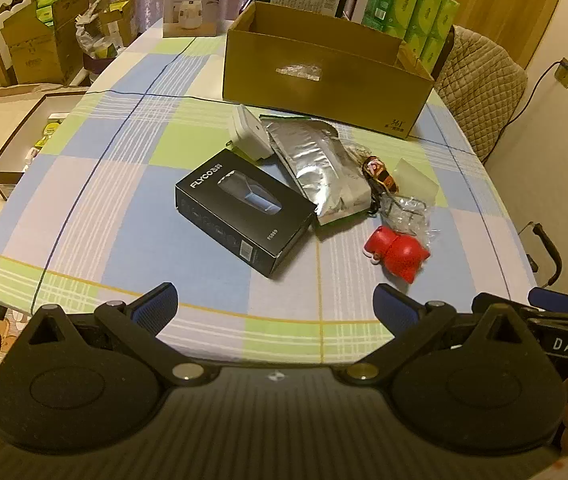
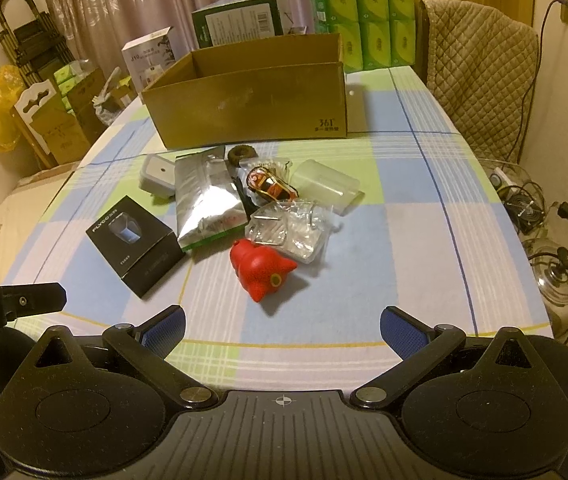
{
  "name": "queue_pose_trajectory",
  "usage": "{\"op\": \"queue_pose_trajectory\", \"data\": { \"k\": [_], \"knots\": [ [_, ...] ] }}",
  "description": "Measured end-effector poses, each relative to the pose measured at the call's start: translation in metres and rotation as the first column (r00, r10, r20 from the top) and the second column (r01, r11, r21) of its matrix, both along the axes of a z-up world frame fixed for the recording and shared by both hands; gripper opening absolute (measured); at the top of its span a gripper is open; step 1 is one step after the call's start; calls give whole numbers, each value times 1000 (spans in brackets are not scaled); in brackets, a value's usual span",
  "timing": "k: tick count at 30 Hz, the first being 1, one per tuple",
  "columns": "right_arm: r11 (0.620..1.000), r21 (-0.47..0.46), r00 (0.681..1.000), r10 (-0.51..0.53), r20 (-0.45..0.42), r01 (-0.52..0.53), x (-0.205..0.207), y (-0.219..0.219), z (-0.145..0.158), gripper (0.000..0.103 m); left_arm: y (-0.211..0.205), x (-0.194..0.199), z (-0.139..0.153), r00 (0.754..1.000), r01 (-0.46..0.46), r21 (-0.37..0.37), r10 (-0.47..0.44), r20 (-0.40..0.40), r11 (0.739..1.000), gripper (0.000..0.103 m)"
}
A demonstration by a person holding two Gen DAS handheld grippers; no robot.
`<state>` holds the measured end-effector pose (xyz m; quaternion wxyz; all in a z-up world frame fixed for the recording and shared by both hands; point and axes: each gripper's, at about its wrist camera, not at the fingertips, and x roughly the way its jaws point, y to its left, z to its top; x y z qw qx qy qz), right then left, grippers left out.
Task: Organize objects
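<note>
Left wrist view, going left to right: a white box marked "J10" (image 1: 190, 2) stands at the back of the checked table (image 1: 104, 184), then the black "FLYCO" box (image 1: 244, 210) lies flat mid-table, touching a silver foil pouch (image 1: 317, 168). Behind them sits the open cardboard box (image 1: 323, 76) printed "361°", and a red toy (image 1: 397, 252) lies near the right. The left gripper (image 1: 276, 304) and right gripper (image 2: 282, 326) both hang over the near edge, fingers spread apart, holding nothing.
</note>
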<state>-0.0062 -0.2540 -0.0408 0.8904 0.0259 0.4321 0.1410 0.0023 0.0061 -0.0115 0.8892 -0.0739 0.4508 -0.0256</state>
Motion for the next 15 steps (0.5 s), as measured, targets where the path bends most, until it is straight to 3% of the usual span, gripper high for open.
{"op": "queue_pose_trajectory", "data": {
  "k": [12,15],
  "knots": [
    [997,9,997,72,24,-72,13,6,-15,100,7,18,-12,999,-20,13,20,-29,1000,102],
    [994,-2,993,112,33,-112,20,11,-20,89,9,27,-16,999,-21,16,21,-35,1000,102]
  ]
}}
